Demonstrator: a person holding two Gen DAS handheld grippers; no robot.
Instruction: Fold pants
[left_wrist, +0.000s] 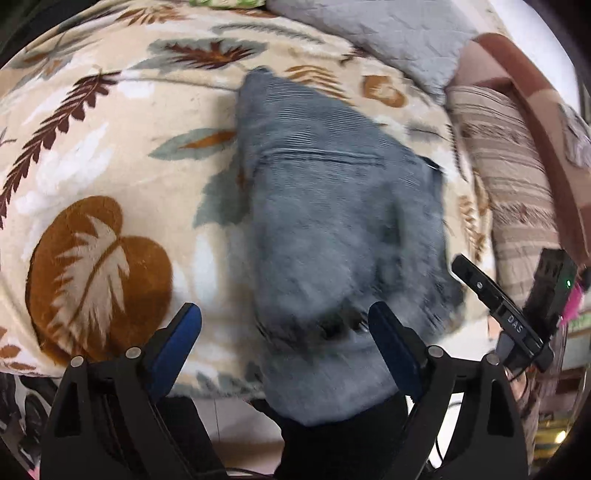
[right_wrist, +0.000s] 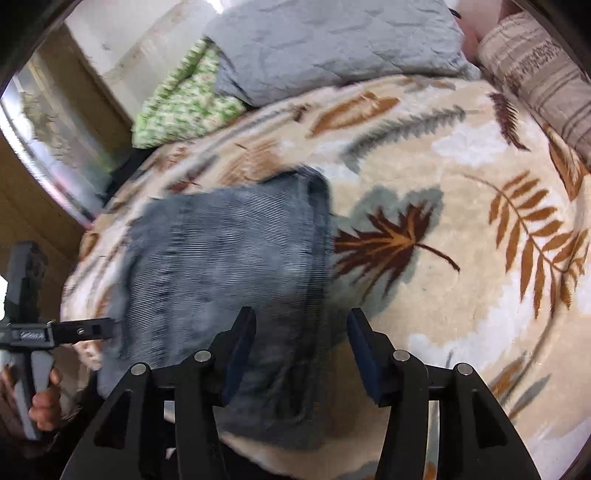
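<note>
Pants (left_wrist: 332, 221) folded on leaf blanket (left_wrist: 110, 147); both claws gape empty. Green quilt (right_wrist: 184, 99) clear only in right view.

- Bed (right_wrist: 461, 295): covered by a cream plush blanket printed with brown, rust and grey-green leaves.
- Pants (right_wrist: 229, 266): grey-blue corduroy, lay folded on the blanket, near edge overhanging.
- Grey quilted pillow (right_wrist: 332, 44): at 12 o'clock.
- Green patterned cloth (right_wrist: 184, 99): at 11 o'clock.
- Striped beige cushion (right_wrist: 535, 70): at 1 o'clock.
</note>
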